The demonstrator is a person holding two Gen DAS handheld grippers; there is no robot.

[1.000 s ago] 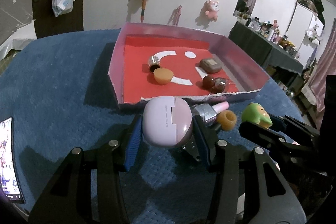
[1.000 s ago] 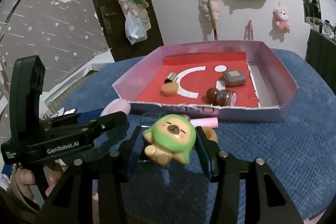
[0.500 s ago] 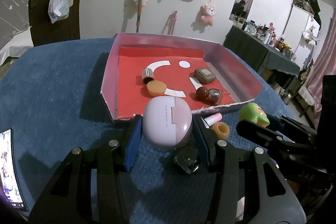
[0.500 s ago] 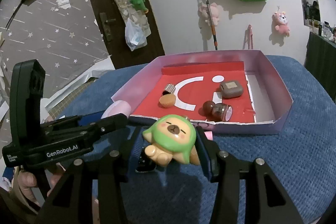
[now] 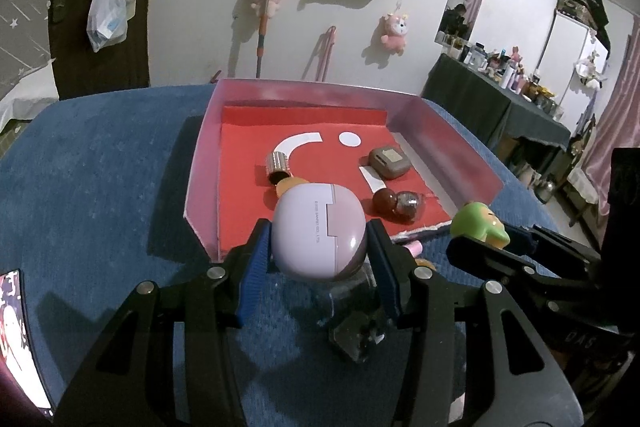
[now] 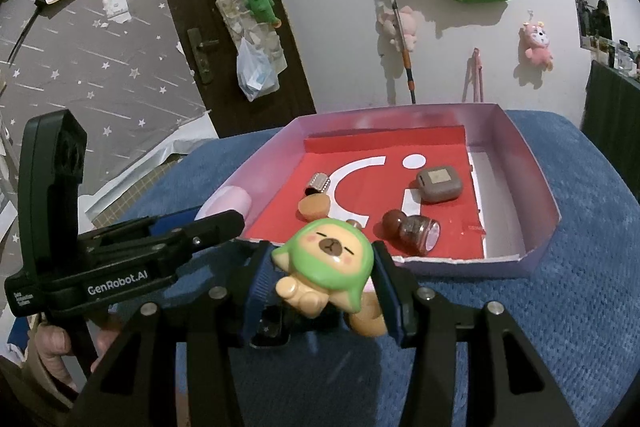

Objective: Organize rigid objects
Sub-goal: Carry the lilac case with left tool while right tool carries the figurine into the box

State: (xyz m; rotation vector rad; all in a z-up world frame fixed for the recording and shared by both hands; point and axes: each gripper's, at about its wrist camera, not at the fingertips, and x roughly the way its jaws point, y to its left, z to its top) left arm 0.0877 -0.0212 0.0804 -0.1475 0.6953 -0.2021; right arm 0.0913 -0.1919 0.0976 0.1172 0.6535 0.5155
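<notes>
The left gripper (image 5: 320,255) has its jaws closed on a lilac earbud case (image 5: 320,233), clamped across its rounded sides. It looks light, hard and glossy, so likely slippery. The right gripper (image 6: 320,283) grips a green-hooded animal figurine (image 6: 326,263) by its flanks; rigid, light, lumpy. Both hang above the blue surface (image 5: 100,167), just short of the red-floored tray (image 5: 204,147).
</notes>
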